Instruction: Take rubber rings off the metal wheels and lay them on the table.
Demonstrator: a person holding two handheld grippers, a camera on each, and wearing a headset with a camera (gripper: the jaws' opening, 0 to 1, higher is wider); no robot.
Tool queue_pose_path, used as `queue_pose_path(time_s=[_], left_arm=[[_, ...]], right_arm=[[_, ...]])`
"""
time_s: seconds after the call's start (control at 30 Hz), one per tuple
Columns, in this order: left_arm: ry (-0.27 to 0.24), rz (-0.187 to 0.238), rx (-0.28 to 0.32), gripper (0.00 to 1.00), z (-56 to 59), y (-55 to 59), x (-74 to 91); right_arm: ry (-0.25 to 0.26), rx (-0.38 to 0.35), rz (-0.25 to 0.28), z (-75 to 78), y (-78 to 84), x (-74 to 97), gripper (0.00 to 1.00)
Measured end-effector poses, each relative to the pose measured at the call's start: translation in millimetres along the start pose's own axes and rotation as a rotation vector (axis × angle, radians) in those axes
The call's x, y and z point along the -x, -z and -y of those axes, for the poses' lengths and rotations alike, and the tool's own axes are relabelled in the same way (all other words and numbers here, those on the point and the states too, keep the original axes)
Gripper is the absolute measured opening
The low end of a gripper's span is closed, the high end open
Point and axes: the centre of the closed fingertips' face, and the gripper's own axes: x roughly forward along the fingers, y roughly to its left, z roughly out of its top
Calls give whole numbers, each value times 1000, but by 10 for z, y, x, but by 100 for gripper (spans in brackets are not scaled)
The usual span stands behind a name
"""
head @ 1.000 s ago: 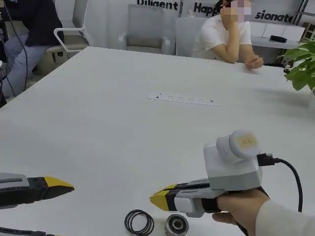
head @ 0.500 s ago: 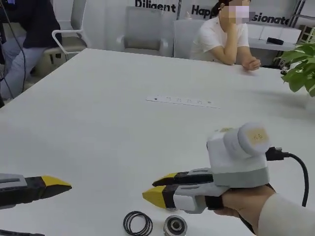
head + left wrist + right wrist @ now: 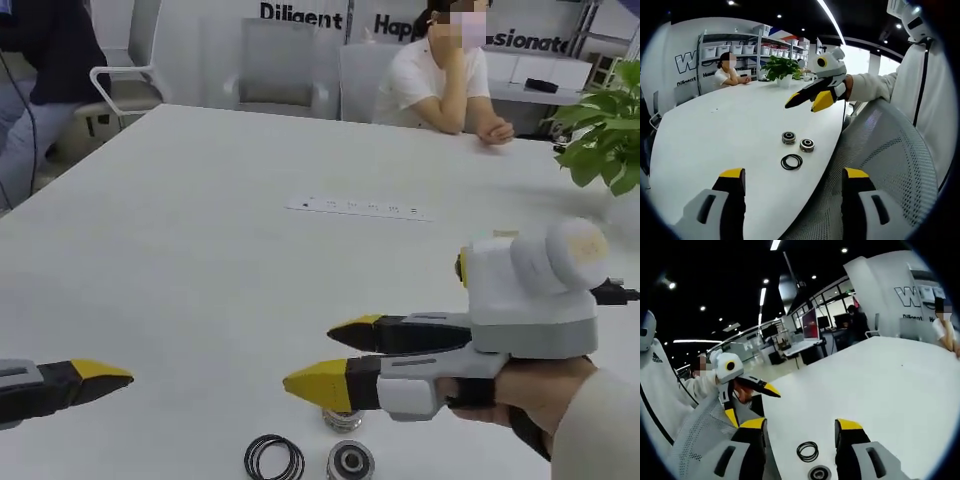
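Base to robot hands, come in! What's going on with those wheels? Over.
Left tool open, empty. Right tool open, empty, held above the table. Rubber rings lying flat beside two metal wheels. Nothing blocking them.

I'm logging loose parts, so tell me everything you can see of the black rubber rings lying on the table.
The rubber rings are thin black loops, at least two overlapping, lying flat on the white table near its front edge. In the head view they sit just left of the nearer metal wheel, apart from it. The right tool hangs above, open, touching nothing.
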Motion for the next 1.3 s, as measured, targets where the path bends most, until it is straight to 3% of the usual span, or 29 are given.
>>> queue_pose_path(time_s=[0.4,0.67,0.87,1.3], left_arm=[[9,25,8,86,-5,-40,0],[5,74,15,93,-32,-113,17],[-7,96,26,98,-66,-134,35],[-42,103,55,99,-174,-75,93]], right_arm=[[79,114,0,49,-5,334,74],[100,118,29,5,106,515,82],[89,133,14,-28,287,584,93],[161,54,-72,215,866,776,99]])
